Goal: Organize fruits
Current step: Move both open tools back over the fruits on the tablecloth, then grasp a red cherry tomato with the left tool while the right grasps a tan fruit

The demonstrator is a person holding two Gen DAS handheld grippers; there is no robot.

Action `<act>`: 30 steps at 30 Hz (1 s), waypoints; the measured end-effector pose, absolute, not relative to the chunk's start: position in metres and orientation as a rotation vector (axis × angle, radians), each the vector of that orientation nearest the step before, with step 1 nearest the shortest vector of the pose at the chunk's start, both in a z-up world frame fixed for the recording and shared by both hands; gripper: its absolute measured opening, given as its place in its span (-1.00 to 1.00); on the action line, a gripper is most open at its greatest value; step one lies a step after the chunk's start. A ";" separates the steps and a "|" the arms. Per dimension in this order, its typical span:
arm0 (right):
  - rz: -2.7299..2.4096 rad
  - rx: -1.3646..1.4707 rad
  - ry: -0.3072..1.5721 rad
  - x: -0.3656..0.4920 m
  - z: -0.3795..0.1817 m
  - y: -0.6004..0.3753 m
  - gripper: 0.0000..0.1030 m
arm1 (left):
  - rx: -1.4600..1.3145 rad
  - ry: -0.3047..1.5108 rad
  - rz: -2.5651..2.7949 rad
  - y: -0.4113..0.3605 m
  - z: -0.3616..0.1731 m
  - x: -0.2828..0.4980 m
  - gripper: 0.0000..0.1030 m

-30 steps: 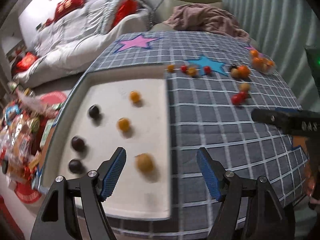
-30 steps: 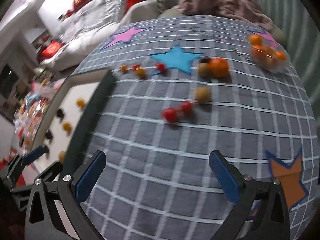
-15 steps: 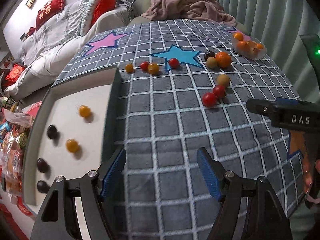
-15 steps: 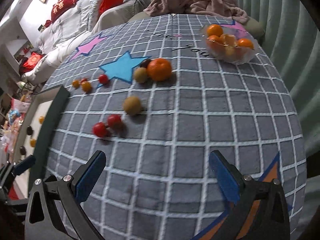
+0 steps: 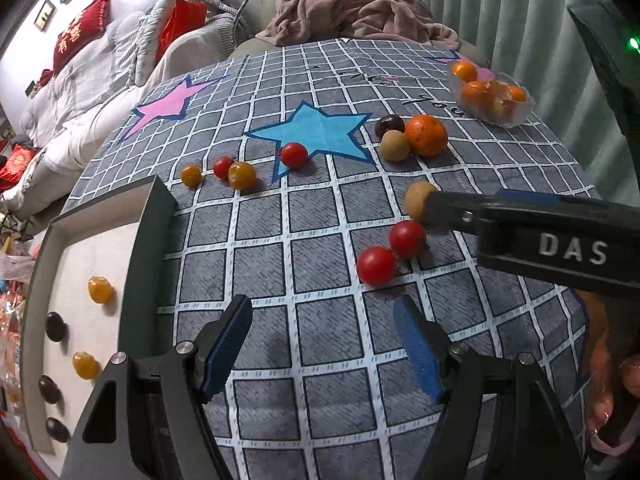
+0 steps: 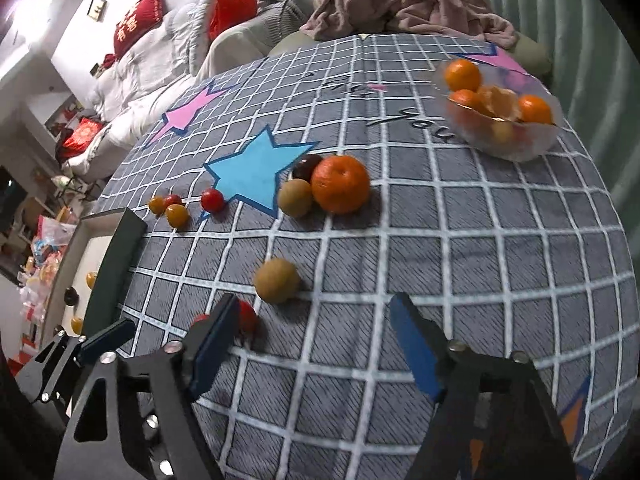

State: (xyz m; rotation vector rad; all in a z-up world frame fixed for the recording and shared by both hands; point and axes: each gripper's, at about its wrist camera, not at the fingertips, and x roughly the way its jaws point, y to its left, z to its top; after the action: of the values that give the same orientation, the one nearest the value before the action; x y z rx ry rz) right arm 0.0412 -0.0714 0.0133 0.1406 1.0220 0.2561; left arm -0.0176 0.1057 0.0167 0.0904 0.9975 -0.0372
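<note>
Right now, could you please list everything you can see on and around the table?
Grey checked star-print tablecloth: one, over the table.
Round red tomatoes: four, two mid-cloth, two by the blue star.
Small amber fruits: two on cloth, two in tray.
Tan round fruits: two.
Large orange: one, beside a dark plum.
Clear bowl of oranges: far right.
White tray: left edge, three dark fruits.
Pink blanket: behind.
Left hand-held gripper: open, empty.
Right hand-held gripper: closing, empty.
</note>
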 end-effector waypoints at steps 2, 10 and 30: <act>0.274 0.127 1.027 0.045 0.012 -0.065 0.47 | 0.085 0.998 -0.034 0.107 0.016 -0.017 0.44; 0.331 0.113 1.041 0.054 0.008 -0.049 0.08 | 0.076 1.003 -0.035 0.110 0.014 -0.014 0.44; 0.362 0.126 1.026 0.043 0.011 -0.083 -0.03 | 0.089 1.013 -0.072 0.091 0.007 0.010 0.44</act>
State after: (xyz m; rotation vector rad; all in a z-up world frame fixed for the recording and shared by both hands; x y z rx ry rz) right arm 0.0428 -0.0828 0.0105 0.1260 1.0262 0.3623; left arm 0.0097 0.0908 0.0074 0.0894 1.0127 -0.0715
